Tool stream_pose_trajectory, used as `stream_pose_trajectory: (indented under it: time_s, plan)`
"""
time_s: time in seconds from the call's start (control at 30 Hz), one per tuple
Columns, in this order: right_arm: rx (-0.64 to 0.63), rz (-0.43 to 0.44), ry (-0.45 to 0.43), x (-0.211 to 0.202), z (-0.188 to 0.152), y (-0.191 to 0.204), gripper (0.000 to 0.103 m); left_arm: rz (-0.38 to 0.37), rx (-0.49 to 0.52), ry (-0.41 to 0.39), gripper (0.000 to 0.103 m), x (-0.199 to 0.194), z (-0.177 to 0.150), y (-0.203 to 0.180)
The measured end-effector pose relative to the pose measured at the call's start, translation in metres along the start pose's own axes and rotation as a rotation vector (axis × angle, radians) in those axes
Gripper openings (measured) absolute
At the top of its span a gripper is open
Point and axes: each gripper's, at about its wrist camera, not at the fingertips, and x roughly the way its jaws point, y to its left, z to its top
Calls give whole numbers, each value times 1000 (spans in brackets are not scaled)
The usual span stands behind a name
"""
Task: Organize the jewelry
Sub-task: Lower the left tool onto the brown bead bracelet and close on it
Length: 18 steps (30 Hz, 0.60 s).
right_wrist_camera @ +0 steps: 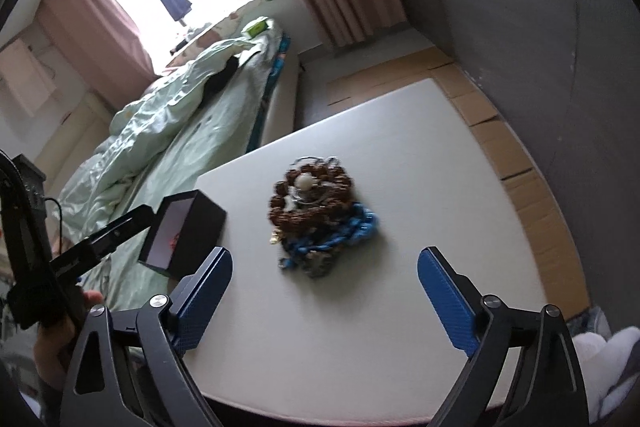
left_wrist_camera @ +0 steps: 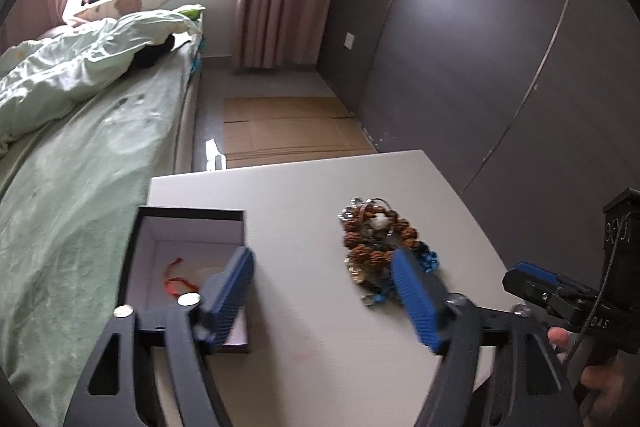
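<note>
A heap of jewelry (left_wrist_camera: 378,243) lies on the white table (left_wrist_camera: 312,307): brown bead bracelets, a blue cord piece and metal chains. It also shows in the right wrist view (right_wrist_camera: 320,215). A black box (left_wrist_camera: 176,259) with a white lining stands open at the table's left; a red string (left_wrist_camera: 176,283) lies inside. The box shows in the right wrist view (right_wrist_camera: 186,231) too. My left gripper (left_wrist_camera: 324,267) is open and empty, above the table between box and heap. My right gripper (right_wrist_camera: 324,267) is open and empty, just short of the heap.
A bed with a green quilt (left_wrist_camera: 80,115) runs along the table's left side. Flattened cardboard (left_wrist_camera: 288,127) lies on the floor beyond the table. A dark wardrobe wall (left_wrist_camera: 480,47) stands to the right. The right gripper body (left_wrist_camera: 568,299) hovers at the table's right edge.
</note>
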Motion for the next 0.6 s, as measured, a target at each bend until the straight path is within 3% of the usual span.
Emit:
stream_pose_trajectory:
  time_s: [0.07,0.43,0.6]
  plan:
    - [19,-1,-6,-3,-1,-9,95,-1,3,-7,90,2,0,-7]
    - [87,-3,-40,-18,-5,-51,95,-63,28,29,89,28,1,-42]
    - [104,6,-51,-19,-8,-63,95,-63,8,79,65,52,3,-45]
